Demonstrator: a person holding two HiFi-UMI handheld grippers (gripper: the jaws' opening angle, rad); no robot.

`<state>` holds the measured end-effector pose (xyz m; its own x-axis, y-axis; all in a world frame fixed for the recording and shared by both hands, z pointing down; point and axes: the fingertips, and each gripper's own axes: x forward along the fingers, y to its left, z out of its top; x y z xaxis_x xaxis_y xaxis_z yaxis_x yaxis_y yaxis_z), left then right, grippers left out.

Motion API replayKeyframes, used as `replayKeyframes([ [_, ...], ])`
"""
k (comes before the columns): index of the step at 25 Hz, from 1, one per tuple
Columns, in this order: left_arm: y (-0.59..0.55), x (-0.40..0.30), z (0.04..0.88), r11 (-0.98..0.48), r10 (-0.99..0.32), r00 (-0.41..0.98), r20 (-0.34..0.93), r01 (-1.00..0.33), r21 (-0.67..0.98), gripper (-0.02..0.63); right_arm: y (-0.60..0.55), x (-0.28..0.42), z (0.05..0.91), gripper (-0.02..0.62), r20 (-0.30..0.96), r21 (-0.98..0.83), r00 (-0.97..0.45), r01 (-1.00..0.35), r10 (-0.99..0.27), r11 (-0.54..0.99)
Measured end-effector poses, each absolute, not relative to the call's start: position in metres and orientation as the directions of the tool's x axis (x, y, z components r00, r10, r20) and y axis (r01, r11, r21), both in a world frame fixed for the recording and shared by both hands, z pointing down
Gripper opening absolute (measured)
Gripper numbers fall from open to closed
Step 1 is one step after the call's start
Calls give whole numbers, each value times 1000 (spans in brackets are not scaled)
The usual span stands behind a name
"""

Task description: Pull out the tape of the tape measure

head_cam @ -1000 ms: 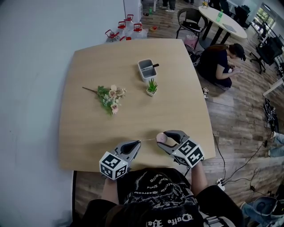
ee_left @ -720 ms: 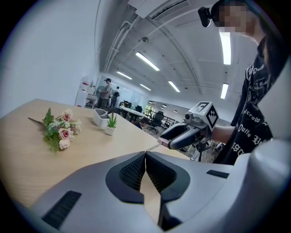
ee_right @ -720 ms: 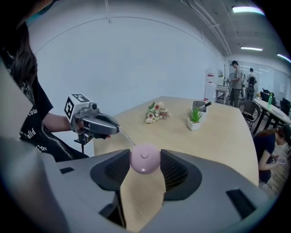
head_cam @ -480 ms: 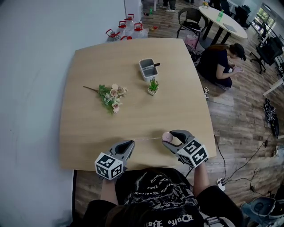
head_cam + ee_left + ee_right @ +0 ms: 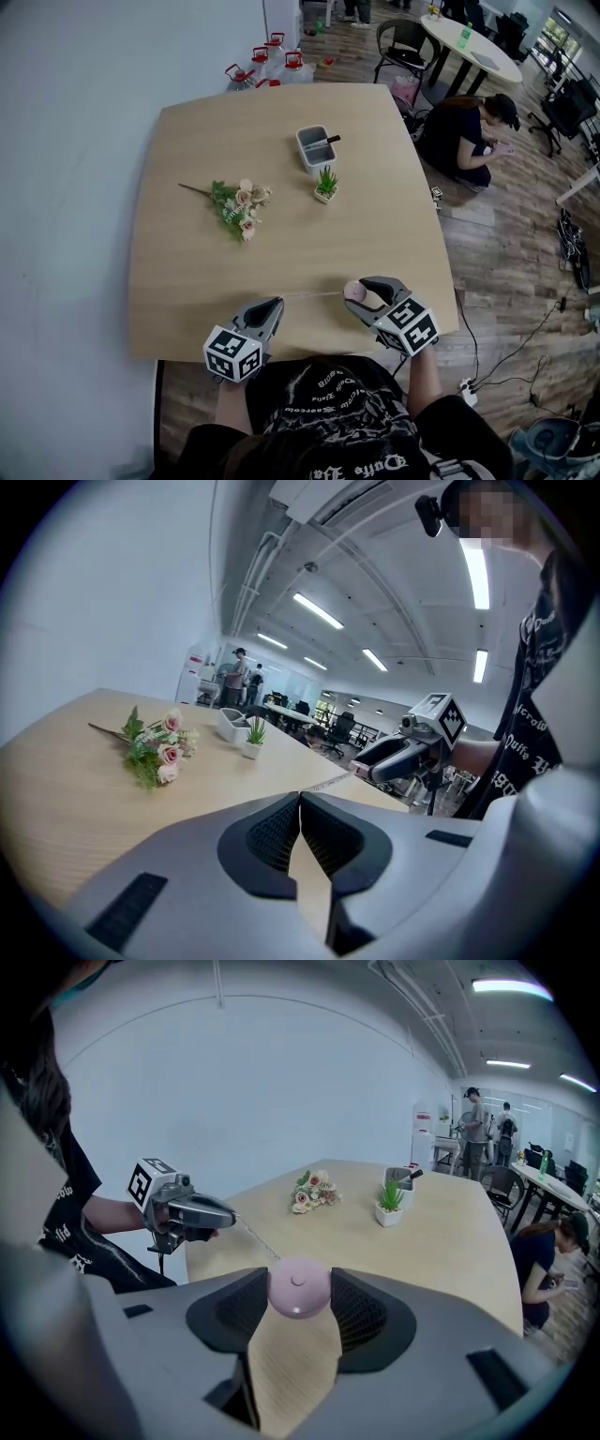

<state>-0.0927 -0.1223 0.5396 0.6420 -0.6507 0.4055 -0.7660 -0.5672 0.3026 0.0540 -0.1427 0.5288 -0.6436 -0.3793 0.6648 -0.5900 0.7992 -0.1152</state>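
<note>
left gripper [image 5: 300, 808]: at the near table edge, left of centre. Jaws together, pinching the free end of the tape [image 5: 314, 296]. Tip aims right, towards the other gripper.
right gripper [image 5: 356, 294]: near edge, right of centre. Jaws stand wide, with both pads pressed on the sides of the tape measure [image 5: 299, 1287], so it is clamped.
tape measure: small, round and pink, with a button in the middle of its face. Sits between the right jaws over the near strip of the table; can't tell if it touches the wood.
tape: thin pale strip, drawn out and fairly straight. Runs left from the case to the left jaws, the only link between the two grippers.
table [image 5: 384, 225]: light wood, rounded corners, with a wall along its left side.
flowers [image 5: 239, 206]: pink bunch lying flat, mid-table, left of centre.
plant [image 5: 325, 185]: small pot, centre, just near of the bin.
bin [image 5: 313, 147]: grey, two compartments, with a dark handle sticking out to the right.
jugs [image 5: 272, 56]: red-capped, on the floor past the far edge.
person [image 5: 469, 131]: sitting on the floor, far right, off the table.
</note>
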Motion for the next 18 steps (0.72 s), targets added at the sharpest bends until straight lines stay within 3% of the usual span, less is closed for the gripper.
replayKeyframes([
  [18,-125,-117,540,-502,-705,594,388,-804,320,9,-145,90,528,225,683,-107,-573,-692,-454,714],
])
